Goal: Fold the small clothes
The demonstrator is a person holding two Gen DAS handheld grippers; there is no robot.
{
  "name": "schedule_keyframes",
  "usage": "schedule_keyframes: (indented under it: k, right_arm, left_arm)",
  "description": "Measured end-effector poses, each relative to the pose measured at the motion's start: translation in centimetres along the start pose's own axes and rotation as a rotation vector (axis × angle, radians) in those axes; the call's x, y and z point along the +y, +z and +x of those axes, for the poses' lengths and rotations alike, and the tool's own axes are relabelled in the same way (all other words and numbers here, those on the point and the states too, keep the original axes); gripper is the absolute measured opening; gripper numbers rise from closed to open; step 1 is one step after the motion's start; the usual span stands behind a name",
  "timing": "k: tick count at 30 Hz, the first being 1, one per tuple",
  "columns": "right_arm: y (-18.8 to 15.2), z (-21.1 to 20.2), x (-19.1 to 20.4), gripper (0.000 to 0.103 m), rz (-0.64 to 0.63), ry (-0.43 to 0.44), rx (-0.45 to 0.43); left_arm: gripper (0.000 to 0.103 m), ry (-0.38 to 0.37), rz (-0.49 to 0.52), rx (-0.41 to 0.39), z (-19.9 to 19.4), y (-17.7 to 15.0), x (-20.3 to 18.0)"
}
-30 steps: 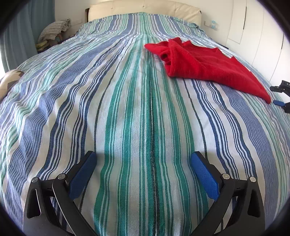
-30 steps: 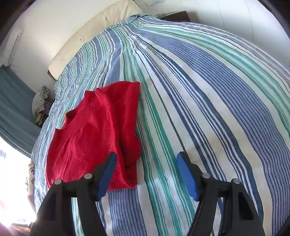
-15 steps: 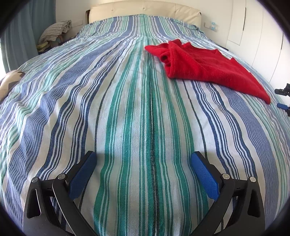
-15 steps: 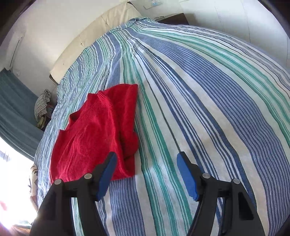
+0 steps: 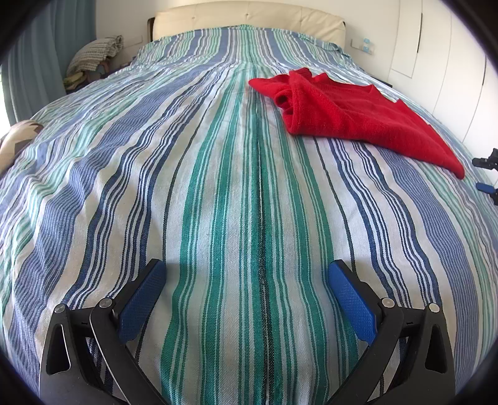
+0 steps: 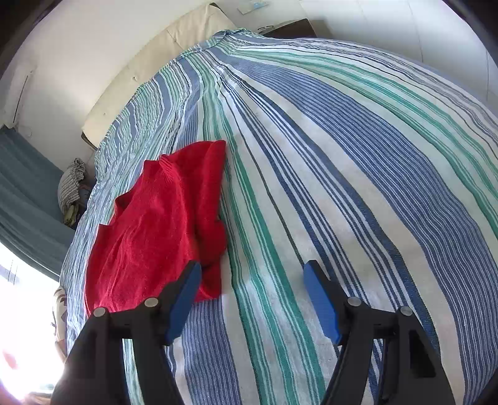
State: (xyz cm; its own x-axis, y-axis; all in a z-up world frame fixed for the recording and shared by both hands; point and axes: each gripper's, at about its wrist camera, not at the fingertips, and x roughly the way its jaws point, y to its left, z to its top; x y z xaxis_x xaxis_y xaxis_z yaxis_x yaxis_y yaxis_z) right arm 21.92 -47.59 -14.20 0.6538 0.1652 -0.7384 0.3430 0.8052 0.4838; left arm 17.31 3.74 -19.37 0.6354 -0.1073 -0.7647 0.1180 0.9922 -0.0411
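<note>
A red knitted garment (image 5: 351,116) lies rumpled on the striped bedspread (image 5: 218,187), toward the far right in the left wrist view. My left gripper (image 5: 246,274) hovers open over bare bedspread, well short of the garment. In the right wrist view the same red garment (image 6: 155,230) lies at the left, its near edge just beyond the left blue pad. My right gripper (image 6: 252,274) is open over the stripes beside the garment, nothing between its fingers. At the left wrist view's right edge, the right gripper's tips (image 5: 487,174) show just past the garment's near corner.
A cream headboard (image 5: 249,15) closes the far end of the bed. A bundle of patterned cloth (image 5: 93,53) sits on something at the far left by a blue-green curtain (image 5: 37,62). White cupboard doors (image 5: 451,62) line the right wall. A dark bedside table (image 6: 289,28) stands by the headboard.
The right wrist view has shifted slightly, so the red garment sits a little lower and closer to the left pad. The left gripper has stayed put.
</note>
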Motion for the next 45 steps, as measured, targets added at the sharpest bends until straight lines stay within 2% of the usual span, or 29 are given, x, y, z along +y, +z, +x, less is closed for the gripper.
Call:
schedule_keyframes:
  k: [24, 28, 32, 34, 36, 41, 44, 45]
  right_arm:
    - [0.0, 0.3, 0.8, 0.068, -0.015, 0.006, 0.006]
    - [1.1, 0.5, 1.5, 0.068, -0.042, -0.005, 0.012]
    - [3.4, 0.5, 2.7, 0.068, -0.050, 0.030, -0.013]
    - [4.4, 1.7, 3.4, 0.068, -0.068, 0.060, 0.034]
    - [5.2, 3.3, 4.0, 0.068, -0.098, 0.051, 0.089]
    - [5.7, 5.9, 5.7, 0.068, -0.151, 0.137, 0.136]
    - [5.3, 8.5, 5.9, 0.068, -0.148, 0.085, 0.173]
    - [5.1, 9.2, 5.7, 0.063, -0.125, 0.079, 0.188]
  left_arm:
    - [0.103, 0.001, 0.001, -0.001, 0.0, 0.0, 0.0]
    - [0.103, 0.001, 0.001, -0.001, 0.0, 0.0, 0.0]
    - [0.103, 0.002, 0.001, -0.001, 0.0, 0.0, 0.0]
    - [0.103, 0.002, 0.001, -0.001, 0.0, 0.0, 0.0]
    - [0.103, 0.001, 0.001, -0.001, 0.0, 0.0, 0.0]
    - [0.103, 0.001, 0.001, -0.001, 0.0, 0.0, 0.0]
    - [0.103, 0.001, 0.001, -0.001, 0.0, 0.0, 0.0]
    - [0.103, 0.001, 0.001, -0.001, 0.0, 0.0, 0.0]
